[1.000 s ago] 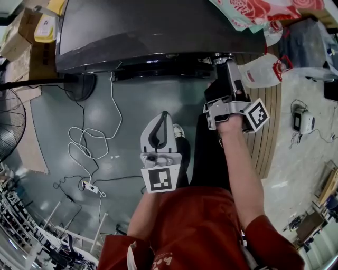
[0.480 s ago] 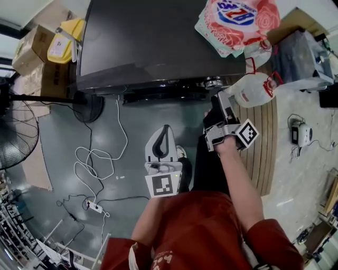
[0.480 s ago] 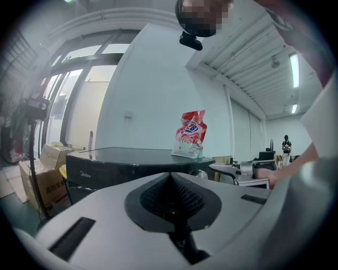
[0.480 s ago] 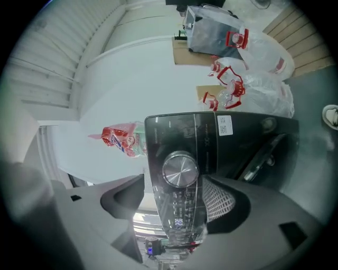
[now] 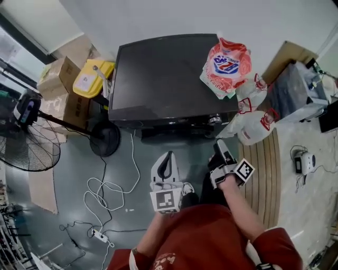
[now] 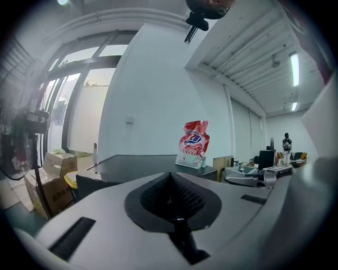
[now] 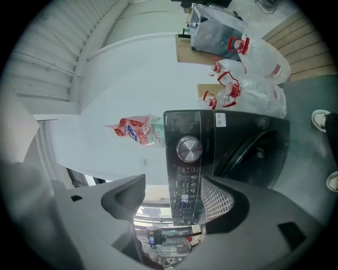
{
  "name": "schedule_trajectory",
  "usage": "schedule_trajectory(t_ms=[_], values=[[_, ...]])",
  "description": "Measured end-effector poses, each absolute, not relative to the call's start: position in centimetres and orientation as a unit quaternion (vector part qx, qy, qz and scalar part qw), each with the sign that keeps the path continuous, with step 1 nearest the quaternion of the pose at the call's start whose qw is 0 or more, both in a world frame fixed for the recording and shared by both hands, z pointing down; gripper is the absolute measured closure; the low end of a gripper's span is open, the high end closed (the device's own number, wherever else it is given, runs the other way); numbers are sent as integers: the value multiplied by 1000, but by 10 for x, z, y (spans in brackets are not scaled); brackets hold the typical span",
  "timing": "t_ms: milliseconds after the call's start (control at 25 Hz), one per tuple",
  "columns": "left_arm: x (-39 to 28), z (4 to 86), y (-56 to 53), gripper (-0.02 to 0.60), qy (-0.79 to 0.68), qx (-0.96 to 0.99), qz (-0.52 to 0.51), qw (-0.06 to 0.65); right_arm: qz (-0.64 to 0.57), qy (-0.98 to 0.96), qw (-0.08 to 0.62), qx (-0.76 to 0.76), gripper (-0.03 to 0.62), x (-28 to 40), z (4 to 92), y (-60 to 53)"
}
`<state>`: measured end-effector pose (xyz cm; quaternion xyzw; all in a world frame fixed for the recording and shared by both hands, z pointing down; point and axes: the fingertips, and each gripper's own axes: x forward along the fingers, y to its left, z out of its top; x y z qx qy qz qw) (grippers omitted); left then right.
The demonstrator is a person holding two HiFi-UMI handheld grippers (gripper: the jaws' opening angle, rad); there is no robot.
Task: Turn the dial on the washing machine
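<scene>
1. Right gripper (image 5: 220, 146): jaws wide apart, just closing slightly, nothing between them
2. Left gripper (image 5: 167, 158): jaws together, empty
3. Dial (image 7: 189, 148) sits on the washer (image 5: 158, 74) front panel, axis level, face toward the right gripper, apart from it

floor (image 5: 74, 174): grey | wall (image 5: 158, 16): white | fan (image 5: 26, 153): standing, left | cardboard boxes (image 5: 58, 79): beside fan

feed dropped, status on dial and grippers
Right gripper open, jaws just eased in slightly, empty, short of dial. Left gripper shut, empty. Path to dial clear.
</scene>
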<state>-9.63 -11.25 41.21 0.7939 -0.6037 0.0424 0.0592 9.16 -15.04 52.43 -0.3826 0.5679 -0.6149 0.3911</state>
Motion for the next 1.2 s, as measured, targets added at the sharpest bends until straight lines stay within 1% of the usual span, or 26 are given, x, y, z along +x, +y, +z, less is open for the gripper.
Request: schedule_trajectory(t_ms=[80, 280, 480, 560, 600, 680, 720, 880, 920, 1000, 1200], values=[[-104, 403, -106, 572, -603, 794, 53, 52, -619, 569, 389, -375, 283, 87, 515, -138], [-114, 366, -91, 572, -603, 796, 44, 35, -625, 572, 398, -353, 286, 77, 484, -112], [-119, 344, -85, 572, -601, 798, 45, 16, -621, 569, 420, -339, 289, 73, 452, -102], [-118, 340, -82, 572, -599, 799, 43, 14, -619, 573, 424, -331, 305, 70, 440, -97], [-117, 338, -82, 572, -598, 800, 41, 12, -617, 576, 425, -327, 322, 69, 435, -96], [-116, 336, -80, 572, -597, 801, 39, 9, -612, 584, 426, -322, 388, 68, 427, -94], [-115, 335, -79, 572, -597, 802, 38, 8, -609, 585, 428, -322, 407, 68, 425, -94], [-111, 334, -78, 572, -591, 806, 38, 10, -605, 582, 438, -323, 541, 72, 420, -91], [-110, 335, -78, 572, -590, 806, 39, 11, -605, 582, 437, -325, 562, 72, 420, -91], [-110, 334, -79, 572, -590, 806, 39, 10, -603, 586, 433, -326, 586, 72, 419, -91], [-109, 332, -79, 572, -593, 805, 36, 6, -594, 598, 429, -324, 586, 72, 414, -92]])
